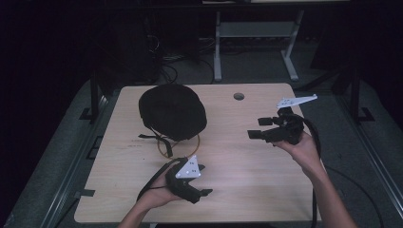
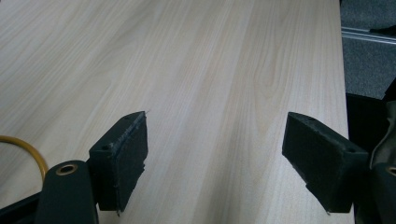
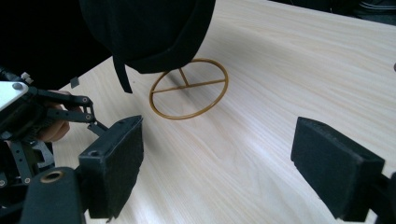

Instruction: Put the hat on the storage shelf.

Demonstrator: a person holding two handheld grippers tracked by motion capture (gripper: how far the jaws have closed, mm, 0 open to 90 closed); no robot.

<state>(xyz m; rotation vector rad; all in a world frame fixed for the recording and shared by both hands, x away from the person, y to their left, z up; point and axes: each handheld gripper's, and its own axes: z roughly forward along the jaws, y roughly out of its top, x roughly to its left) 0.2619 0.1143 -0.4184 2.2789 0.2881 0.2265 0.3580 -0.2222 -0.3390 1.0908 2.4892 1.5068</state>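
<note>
- The black cap (image 1: 172, 111) sits on a gold wire stand (image 1: 166, 147) toward the far left of the surface (image 1: 247, 180), well apart from both sets of fingers.
- In the right gripper view the cap (image 3: 149, 32) hangs over the stand's ring base (image 3: 189, 88), up ahead and left of the fingers (image 3: 114, 163), nothing touching.
- Right gripper (image 1: 256, 128) is spread wide with nothing between its fingers, pointing left toward the cap.
- Left gripper (image 1: 205, 179) is also wide open and empty; its own view has bare wood between the fingers (image 2: 123, 154) and a sliver of the gold ring (image 2: 28, 151) at the left edge.
- Surface is light wood grain with a round cable hole (image 1: 239, 96) near the far edge. Room is dark, grey floor, cables and a white desk frame (image 1: 256, 42) behind.
- Left hand (image 1: 161, 190) is low near the front edge; right hand (image 1: 302, 149) is held up over the right side, palm under its gripper.
</note>
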